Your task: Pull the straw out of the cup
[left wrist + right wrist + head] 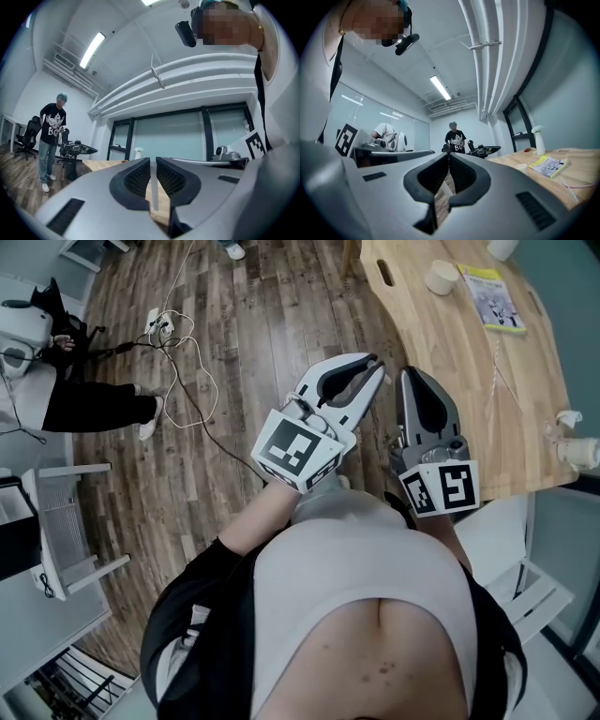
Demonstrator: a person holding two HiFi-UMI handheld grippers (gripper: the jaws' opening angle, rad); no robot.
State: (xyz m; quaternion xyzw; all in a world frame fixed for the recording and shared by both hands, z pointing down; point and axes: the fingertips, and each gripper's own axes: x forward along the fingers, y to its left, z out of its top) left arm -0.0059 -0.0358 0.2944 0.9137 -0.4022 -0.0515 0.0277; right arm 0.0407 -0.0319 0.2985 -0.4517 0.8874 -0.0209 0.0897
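Observation:
My left gripper (375, 365) is held level in front of my chest, over the wooden floor beside the table. In the left gripper view its jaws (153, 160) stand almost together, and a thin pale straw (153, 187) runs upright between the pads. The straw does not show in the head view. My right gripper (413, 378) is close beside the left one, its tips meeting (449, 155) with nothing clearly gripped. A white cup (441, 277) stands far off on the table, also seen in the right gripper view (519, 167). Another cup (581, 451) sits at the table's right edge.
The light wooden table (450, 362) lies ahead and to the right, with a booklet (494, 298) on it. Cables (183, 362) trail over the floor. A seated person's legs (94, 407) and white racks (66, 521) are at the left. A person (455, 138) stands farther off.

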